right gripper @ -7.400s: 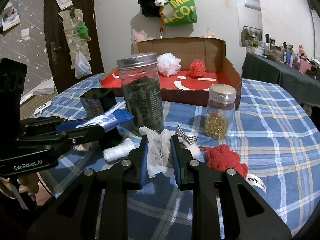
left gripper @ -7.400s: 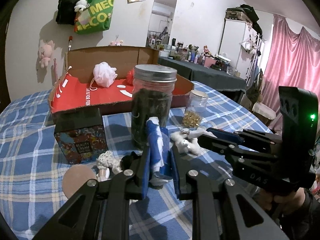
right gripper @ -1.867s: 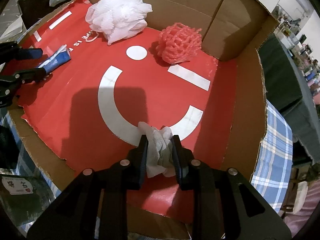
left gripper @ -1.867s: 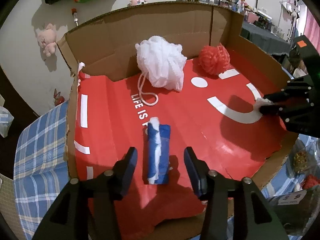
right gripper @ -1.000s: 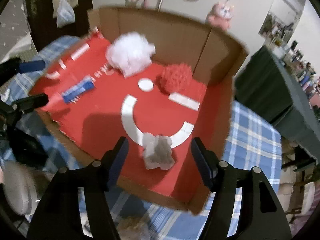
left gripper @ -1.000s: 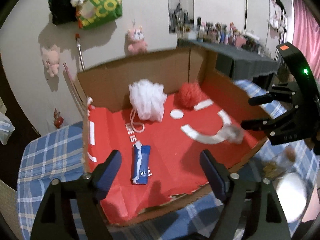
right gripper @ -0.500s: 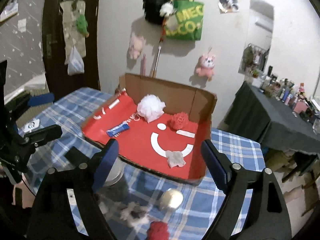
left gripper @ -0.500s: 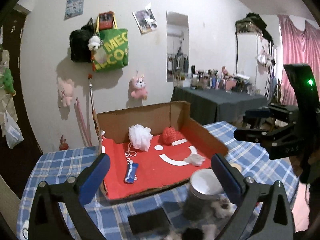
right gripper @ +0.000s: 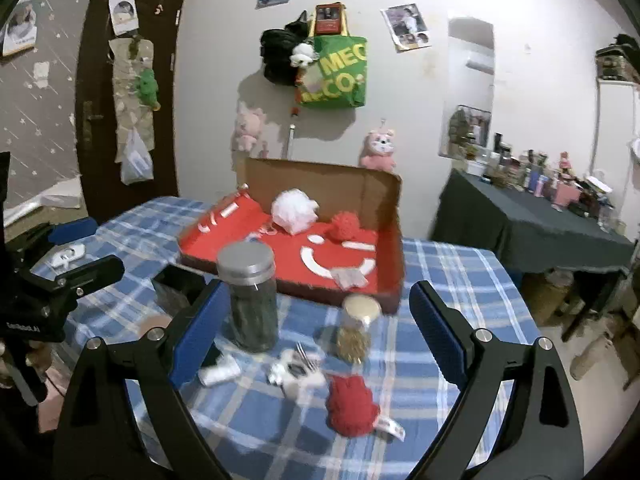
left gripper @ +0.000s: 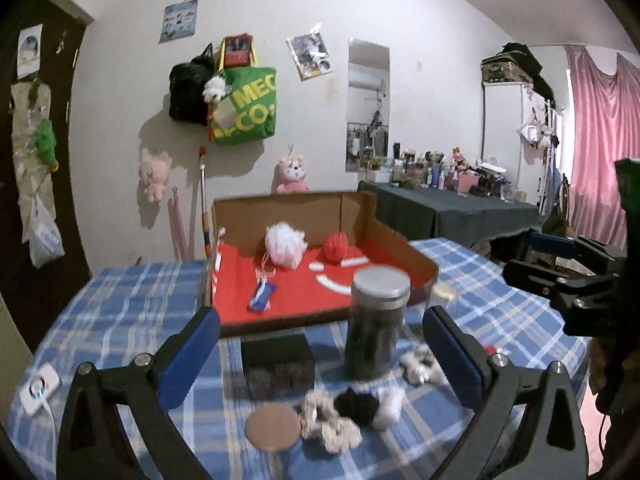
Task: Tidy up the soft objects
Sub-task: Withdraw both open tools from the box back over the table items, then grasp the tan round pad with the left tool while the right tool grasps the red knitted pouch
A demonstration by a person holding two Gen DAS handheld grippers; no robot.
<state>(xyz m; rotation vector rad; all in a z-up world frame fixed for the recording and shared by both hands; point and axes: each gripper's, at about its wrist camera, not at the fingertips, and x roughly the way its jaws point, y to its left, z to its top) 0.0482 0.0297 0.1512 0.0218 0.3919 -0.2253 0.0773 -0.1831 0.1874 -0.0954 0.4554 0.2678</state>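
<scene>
Hovering over the table (left gripper: 120, 312), both tools are spread wide and hold nothing: the left tool (left gripper: 320, 356) fills the lower frame of its view, the right tool (right gripper: 320, 328) likewise. At mid-frame the box (left gripper: 280, 208) holds a white puff (left gripper: 285, 245), red puff (left gripper: 336, 247), blue packet (left gripper: 262, 297) and gauze (right gripper: 352, 278). Scrunchies (left gripper: 340, 416) lie low centre, beside the jar (left gripper: 378, 324); a red toy (right gripper: 352, 406) sits lower centre.

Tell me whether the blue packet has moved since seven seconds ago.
Yes. The blue packet left the tablecloth in front of the tall jar and now lies inside the cardboard box, beyond it.
</scene>
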